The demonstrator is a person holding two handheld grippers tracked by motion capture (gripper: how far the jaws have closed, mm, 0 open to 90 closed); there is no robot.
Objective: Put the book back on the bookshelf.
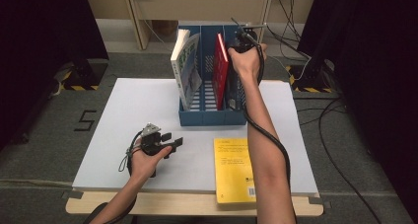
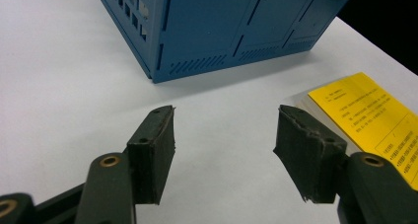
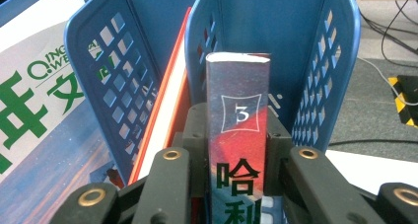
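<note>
White table (image 1: 133, 115), grey floor around. Right tool (image 3: 239, 172) clamps dark book with "3" on spine (image 3: 238, 115) upright over right slot of blue plastic three-slot file rack (image 1: 212, 116). Judgement: keep spine vertical, lower straight, clear of divider and red book (image 1: 220, 71). Left tool (image 2: 224, 150) open, empty, resting near yellow booklet (image 1: 234, 168).

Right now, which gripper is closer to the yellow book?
Left. The left gripper rests on the table just beside the yellow book; the right gripper is up at the blue rack, farther back.

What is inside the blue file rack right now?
The blue file rack holds a white-covered book, a red book and the numbered book gripped by the right gripper. Compartment floors are hidden.
</note>
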